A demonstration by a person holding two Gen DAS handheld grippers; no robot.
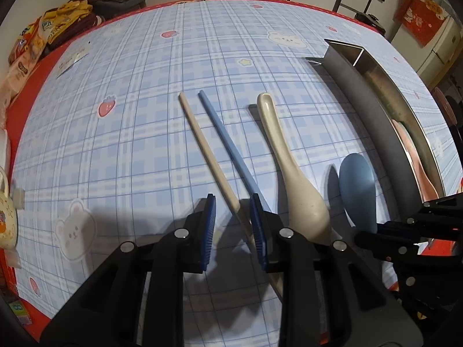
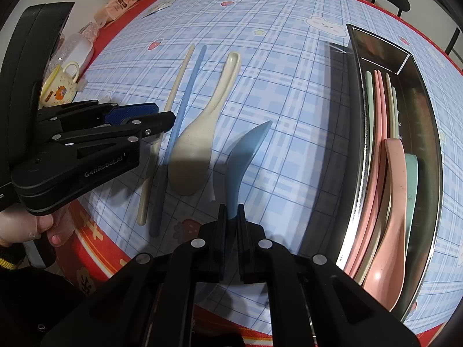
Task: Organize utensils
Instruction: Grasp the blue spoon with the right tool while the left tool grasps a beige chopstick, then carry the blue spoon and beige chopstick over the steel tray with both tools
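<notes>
**Two handheld grippers over utensils on a checked tablecloth**

Black gripper fingers fill the foreground of both wrist views. From the right wrist view, the right gripper has its jaws pressed together on the handle of a blue spoon, whose bowl end tilts up and away above the cloth. From the left wrist view, the left gripper has its blue pads spread, with the near end of a cream chopstick lying between them; the pads do not press on it. A blue chopstick lies just beside it, running under the right-hand pad. A cream spoon rests on the tablecloth next to the chopsticks. Along the right side stands a long steel tray holding pink, green and cream utensils. A yellow mug sits near the table's left edge, and a hand grips the left tool.
</notes>
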